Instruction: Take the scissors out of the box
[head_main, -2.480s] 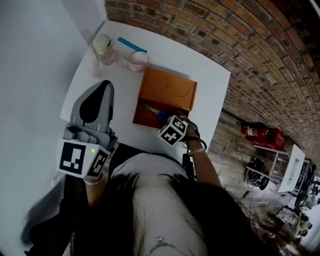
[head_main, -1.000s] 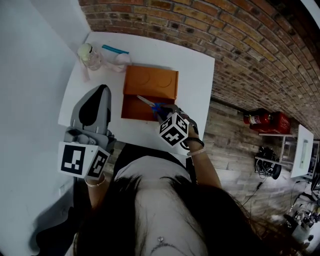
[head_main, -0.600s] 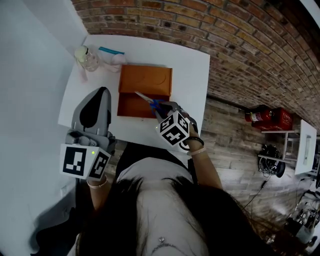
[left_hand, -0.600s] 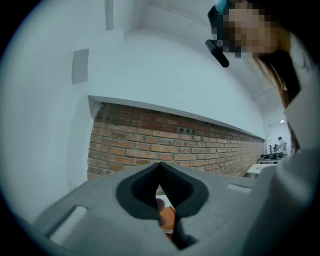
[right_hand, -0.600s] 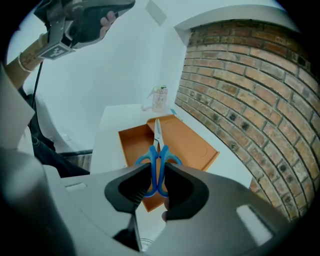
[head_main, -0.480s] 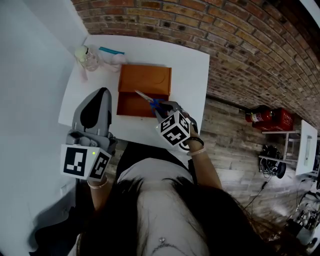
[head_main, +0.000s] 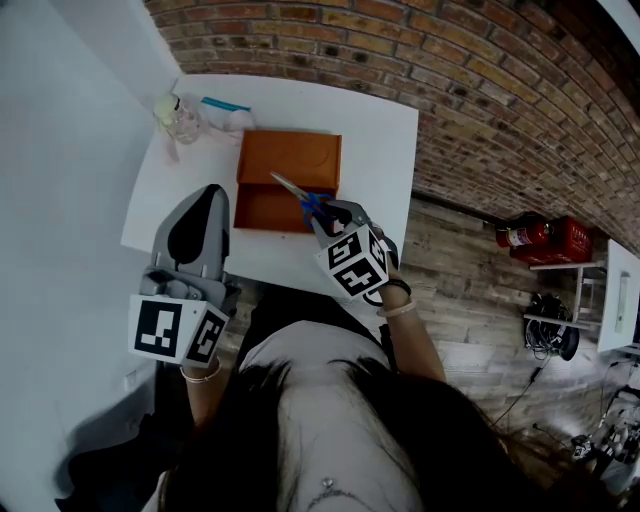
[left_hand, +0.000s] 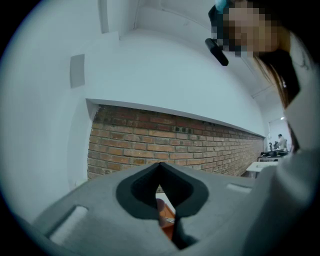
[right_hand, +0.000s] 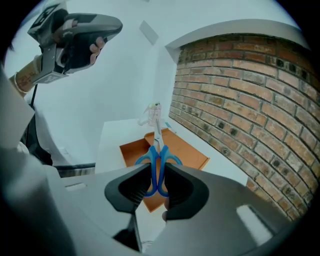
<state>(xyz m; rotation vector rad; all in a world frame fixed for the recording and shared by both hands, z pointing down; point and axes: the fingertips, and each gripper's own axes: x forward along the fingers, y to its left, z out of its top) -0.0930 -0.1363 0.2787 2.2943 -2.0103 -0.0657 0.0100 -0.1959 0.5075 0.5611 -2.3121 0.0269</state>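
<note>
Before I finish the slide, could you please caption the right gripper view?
Right gripper holds blue-handled scissors above the open orange box on a white table.

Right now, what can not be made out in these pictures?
- Inside of the orange cardboard box: head view, too small, partly behind the blue-handled metal scissors.
- Small clear bottle: head view, too small; right gripper view, scissors blades overlap it.
- White table: left gripper view, the shut left hand-held gripper hides nearly all.
</note>
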